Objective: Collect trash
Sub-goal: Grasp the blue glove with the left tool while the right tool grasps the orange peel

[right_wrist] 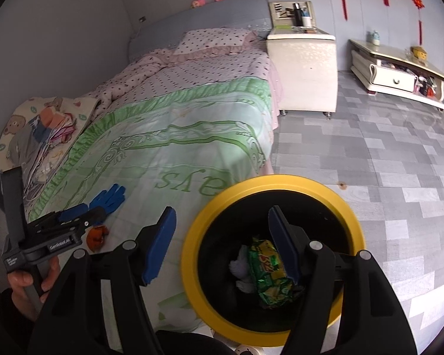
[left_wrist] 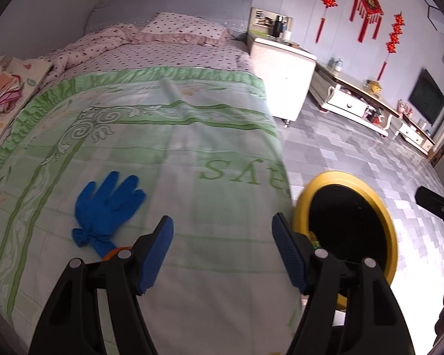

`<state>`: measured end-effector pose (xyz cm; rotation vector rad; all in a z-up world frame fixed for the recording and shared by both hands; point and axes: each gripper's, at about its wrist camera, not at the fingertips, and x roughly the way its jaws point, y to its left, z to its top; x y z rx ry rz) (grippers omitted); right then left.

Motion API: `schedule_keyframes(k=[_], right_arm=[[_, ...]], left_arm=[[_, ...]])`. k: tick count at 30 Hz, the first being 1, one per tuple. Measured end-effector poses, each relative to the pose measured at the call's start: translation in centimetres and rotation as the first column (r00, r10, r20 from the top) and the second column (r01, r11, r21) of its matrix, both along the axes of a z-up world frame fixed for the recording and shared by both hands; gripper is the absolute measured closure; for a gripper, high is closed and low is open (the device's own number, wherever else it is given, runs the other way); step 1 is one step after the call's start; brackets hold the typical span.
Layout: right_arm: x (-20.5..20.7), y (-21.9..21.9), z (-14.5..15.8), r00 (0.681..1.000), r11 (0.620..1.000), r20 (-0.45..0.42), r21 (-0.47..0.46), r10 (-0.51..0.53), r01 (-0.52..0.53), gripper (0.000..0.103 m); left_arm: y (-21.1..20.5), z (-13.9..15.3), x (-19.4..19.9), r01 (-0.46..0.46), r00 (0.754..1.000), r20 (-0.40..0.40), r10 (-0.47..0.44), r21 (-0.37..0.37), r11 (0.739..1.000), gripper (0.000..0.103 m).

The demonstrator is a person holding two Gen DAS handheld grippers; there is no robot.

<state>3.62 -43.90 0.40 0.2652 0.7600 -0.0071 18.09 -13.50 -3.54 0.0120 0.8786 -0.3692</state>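
On green bedspread (left_wrist: 168,153), blue glove (left_wrist: 108,204) lies at 10 o'clock of L gripper (left_wrist: 222,248); jaws apart, nothing held. R gripper (right_wrist: 222,245) also open, empty, over yellow-rimmed bin (right_wrist: 192,245) w/ green wrapper (right_wrist: 266,272) inside. Orange scrap (right_wrist: 97,236) at glove's 6 o'clock.

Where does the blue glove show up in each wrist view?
Left wrist: blue glove lies on the green bedspread, lower left, left of the tongs.
Right wrist: blue glove sits left of centre, just beyond the other tongs.
Shared landmark: yellow-rimmed bin beside the bed.
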Motion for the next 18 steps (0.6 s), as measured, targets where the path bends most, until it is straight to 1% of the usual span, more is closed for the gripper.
schedule_keyframes(k=[8,14,18], right_arm=[[2.4,5.6,-0.9,0.994,0.994,-0.007,0.011,0.112,-0.112,0.041],[4.2,10.8,-2.4,0.976,0.976,-0.019,0.018,0.218,-0.218,0.041],[5.5,14.3,-3.9,0.959,0.960,-0.041,0.036,0.281,-0.279,0.041]], left_arm=[[6.5,-2.1,2.9,-0.120,0.992,-0.029,0.121,0.038,0.992,0.037],[10.5,-4.0,4.9,-0.182,0.981,-0.059,0.186,0.068,0.981,0.037],[12.2,-5.4,6.4,-0.201,0.975,-0.076,0.209,0.097,0.975,0.037]])
